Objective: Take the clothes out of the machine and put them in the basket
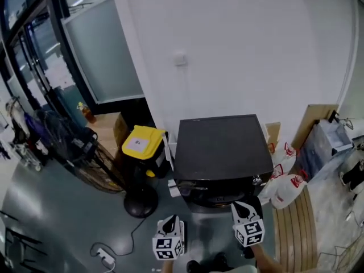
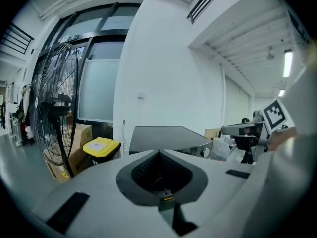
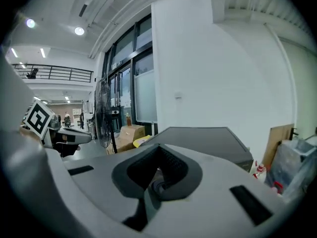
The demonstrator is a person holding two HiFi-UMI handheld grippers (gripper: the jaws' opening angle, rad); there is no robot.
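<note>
Machine (image 1: 222, 149): black box against the white wall, between yellow bin (image 1: 142, 143) and white bags (image 1: 287, 189). Left gripper (image 1: 168, 225) and right gripper (image 1: 244, 210): both clenched on nothing, side by side just before the machine's front.

Yellow-lidded bin (image 1: 142, 143) beside floor fan (image 1: 98, 166).

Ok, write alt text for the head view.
The left hand-held gripper and right hand-held gripper hover in front of a black laundry machine against a white wall. A yellow-lidded bin and a floor fan stand at its left.
</note>
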